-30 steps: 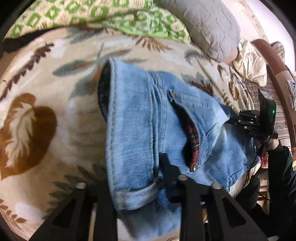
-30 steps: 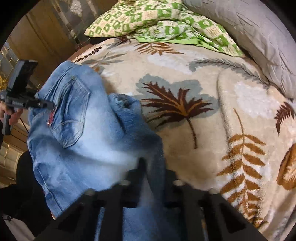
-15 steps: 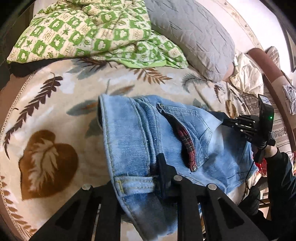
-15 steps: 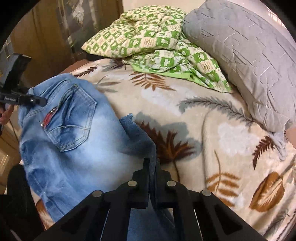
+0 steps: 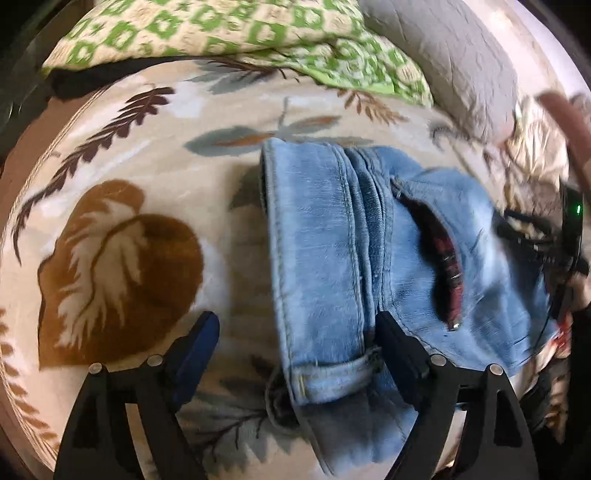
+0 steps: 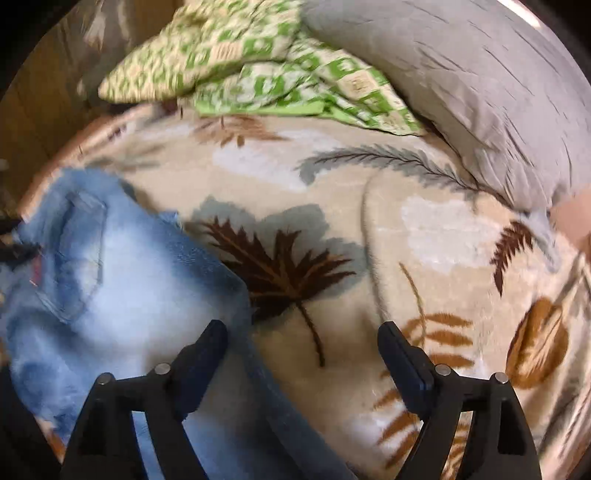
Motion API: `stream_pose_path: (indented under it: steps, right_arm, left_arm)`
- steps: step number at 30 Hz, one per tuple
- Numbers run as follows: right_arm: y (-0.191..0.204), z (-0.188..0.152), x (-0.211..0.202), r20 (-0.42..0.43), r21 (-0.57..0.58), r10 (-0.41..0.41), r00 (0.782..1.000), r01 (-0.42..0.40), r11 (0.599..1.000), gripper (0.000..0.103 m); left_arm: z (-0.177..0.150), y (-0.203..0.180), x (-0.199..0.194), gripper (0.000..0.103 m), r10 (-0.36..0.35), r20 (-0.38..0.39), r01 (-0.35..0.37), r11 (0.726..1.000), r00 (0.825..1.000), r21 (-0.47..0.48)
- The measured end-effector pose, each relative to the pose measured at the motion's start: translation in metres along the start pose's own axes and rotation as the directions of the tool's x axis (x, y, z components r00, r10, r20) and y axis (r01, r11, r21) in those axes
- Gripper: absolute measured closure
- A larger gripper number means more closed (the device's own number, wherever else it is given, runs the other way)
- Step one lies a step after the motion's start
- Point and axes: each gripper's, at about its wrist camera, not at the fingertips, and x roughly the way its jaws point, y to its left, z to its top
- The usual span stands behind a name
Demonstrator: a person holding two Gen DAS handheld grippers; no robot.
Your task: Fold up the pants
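Note:
Light blue jeans (image 5: 332, 236) lie folded on a beige leaf-print blanket (image 5: 122, 258), waistband toward me, a back pocket with red lining facing up. My left gripper (image 5: 295, 328) is open; the waistband lies between its fingers, untouched by the left finger. In the right wrist view the jeans (image 6: 122, 280) lie at the left. My right gripper (image 6: 303, 339) is open and empty over the jeans' right edge and the blanket (image 6: 424, 229). The right gripper also shows blurred at the left wrist view's right edge (image 5: 546, 240).
A green-and-cream patterned quilt (image 6: 258, 62) and a grey pillow (image 6: 480, 85) lie at the head of the bed. They also show in the left wrist view, quilt (image 5: 221, 33) and pillow (image 5: 450, 62). Wooden furniture (image 6: 44, 92) stands at the left.
Both grippers have opened and let go of the jeans, which now lie on the blanket. Both views are blurred from motion.

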Motion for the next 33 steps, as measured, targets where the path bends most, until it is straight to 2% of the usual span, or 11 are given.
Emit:
stream_pose_path:
  steps: [4, 8, 11, 16, 19, 22, 24, 25, 28, 30, 33]
  right_arm:
    - [-0.003, -0.012, -0.041, 0.078, 0.035, 0.014, 0.997, -0.017, 0.999, 0.017]
    - [0.039, -0.034, -0.078, 0.151, -0.109, 0.017, 0.988, -0.001, 0.994, 0.017]
    - [0.095, -0.059, -0.098, 0.181, -0.269, 0.059, 0.982, -0.009, 0.963, 0.017]
    - [0.185, -0.098, -0.098, 0.202, -0.485, 0.078, 0.976, 0.03, 0.874, 0.016]
    - [0.233, -0.124, -0.084, 0.249, -0.601, 0.021, 0.968, 0.137, 0.787, 0.015]
    - [0.257, -0.137, -0.07, 0.288, -0.654, -0.026, 0.957, 0.216, 0.725, 0.009]
    - [0.267, -0.141, -0.06, 0.317, -0.666, -0.064, 0.946, 0.27, 0.695, 0.008]
    - [0.271, -0.142, -0.053, 0.333, -0.673, -0.096, 0.938, 0.308, 0.673, 0.008]
    - [0.276, -0.14, -0.034, 0.374, -0.681, -0.176, 0.911, 0.398, 0.615, 0.008]
    - [0.278, -0.134, -0.025, 0.423, -0.663, -0.217, 0.88, 0.464, 0.588, 0.008]
    - [0.278, -0.123, -0.02, 0.435, -0.64, -0.226, 0.872, 0.476, 0.604, 0.01]
  left_arm:
    - [-0.011, 0.003, -0.027, 0.017, -0.045, 0.057, 0.047, 0.998, 0.997, -0.038]
    - [-0.037, 0.002, -0.047, 0.016, -0.121, 0.067, 0.125, 0.99, 0.99, -0.062]
    - [-0.056, 0.002, -0.05, 0.015, -0.188, 0.082, 0.2, 0.966, 0.979, -0.164]
    - [-0.084, 0.008, -0.036, 0.015, -0.312, 0.128, 0.337, 0.874, 0.941, -0.349]
    - [-0.096, 0.01, -0.024, 0.015, -0.359, 0.162, 0.393, 0.814, 0.919, -0.427]
    - [-0.104, 0.015, -0.011, 0.014, -0.394, 0.197, 0.438, 0.742, 0.898, -0.508]
    - [-0.106, 0.019, -0.007, 0.003, -0.418, 0.257, 0.489, 0.688, 0.871, -0.536]
    - [-0.104, 0.021, -0.006, 0.002, -0.429, 0.284, 0.512, 0.66, 0.857, -0.55]
    - [-0.099, 0.028, -0.001, 0.002, -0.428, 0.331, 0.538, 0.603, 0.841, -0.589]
    - [-0.094, 0.029, 0.002, 0.002, -0.424, 0.344, 0.543, 0.584, 0.838, -0.603]
    - [-0.09, 0.028, -0.001, 0.007, -0.401, 0.348, 0.531, 0.615, 0.847, -0.583]
